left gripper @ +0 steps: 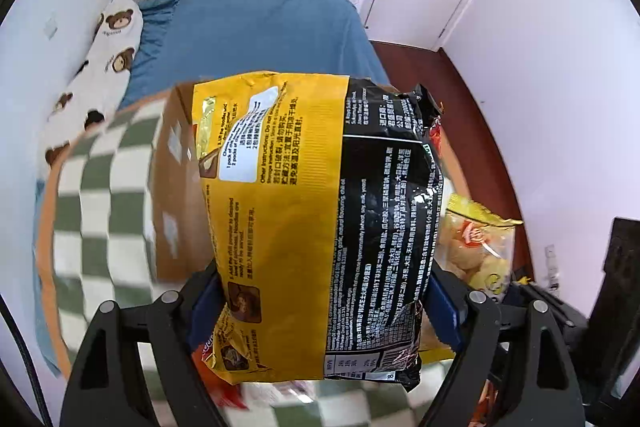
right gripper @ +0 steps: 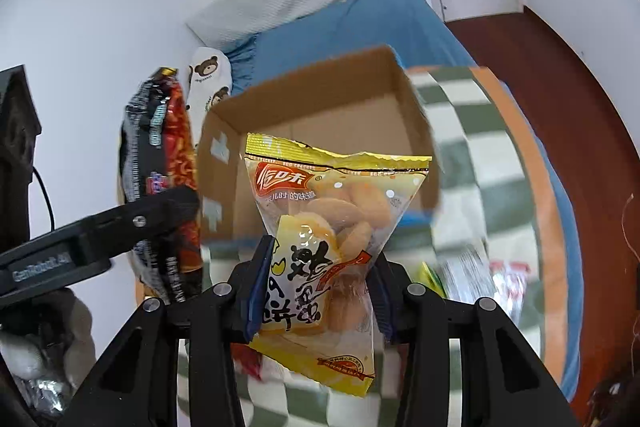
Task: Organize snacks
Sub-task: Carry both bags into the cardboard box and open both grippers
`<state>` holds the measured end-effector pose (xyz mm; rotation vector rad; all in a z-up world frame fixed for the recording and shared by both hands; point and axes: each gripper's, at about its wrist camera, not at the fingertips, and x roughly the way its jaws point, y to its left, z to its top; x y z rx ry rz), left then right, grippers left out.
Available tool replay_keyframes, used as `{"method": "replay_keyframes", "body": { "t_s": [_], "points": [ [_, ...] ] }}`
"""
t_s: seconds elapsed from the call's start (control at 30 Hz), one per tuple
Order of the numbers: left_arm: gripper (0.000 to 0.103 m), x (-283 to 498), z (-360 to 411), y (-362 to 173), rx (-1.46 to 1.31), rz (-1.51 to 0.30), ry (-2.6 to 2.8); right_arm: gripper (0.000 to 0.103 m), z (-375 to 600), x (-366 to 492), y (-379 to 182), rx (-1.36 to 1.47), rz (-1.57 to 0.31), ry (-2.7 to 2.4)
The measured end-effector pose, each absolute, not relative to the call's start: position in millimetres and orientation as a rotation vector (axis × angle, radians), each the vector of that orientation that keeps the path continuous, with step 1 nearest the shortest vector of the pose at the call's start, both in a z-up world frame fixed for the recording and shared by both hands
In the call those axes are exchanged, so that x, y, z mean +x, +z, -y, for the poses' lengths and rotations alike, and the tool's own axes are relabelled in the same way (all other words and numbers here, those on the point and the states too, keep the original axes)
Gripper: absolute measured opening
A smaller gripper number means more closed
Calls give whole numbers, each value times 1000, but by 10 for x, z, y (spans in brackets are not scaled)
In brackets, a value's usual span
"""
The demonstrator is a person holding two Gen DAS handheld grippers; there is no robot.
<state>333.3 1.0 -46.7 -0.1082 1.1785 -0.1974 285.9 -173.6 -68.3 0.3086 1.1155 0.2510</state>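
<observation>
A large yellow-and-black noodle pack [left gripper: 320, 227] is clamped between the pads of the left gripper [left gripper: 324, 303] and held in the air above the checkered blanket [left gripper: 100, 203], in front of the cardboard box [right gripper: 320, 115]. Further right, a clear egg-cracker bag [right gripper: 332, 227] is pinched in the right gripper [right gripper: 320, 291] before the open box.

The cardboard box [right gripper: 320, 131] stands open-topped on the checkered blanket [right gripper: 480, 163], its inside bare and free to enter from above. A noodle packet [left gripper: 320, 219] and a cracker bag [right gripper: 332, 227], each clamped between fingers, hang before its near wall.
</observation>
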Motion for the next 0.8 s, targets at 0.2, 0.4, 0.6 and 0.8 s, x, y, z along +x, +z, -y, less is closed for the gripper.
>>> {"method": "replay_keyframes", "body": {
  "t_s": [0.2, 0.4, 0.6, 0.8],
  "points": [
    [84, 4268, -294, -914, -144, -1272, -193, 46, 1271, 3748, -925, 231, -1150, 261],
    [84, 4880, -447, -1587, -190, -1393, -164, 46, 928, 4471, -1421, 134, -1206, 271],
    [85, 5067, -396, -1924, -154, -1433, -157, 46, 759, 4929, -1878, 42, -1247, 286],
    [86, 5137, -371, -2141, -128, -1491, -158, 90, 709, 5266, -2319, 6, -1325, 304]
  ]
}}
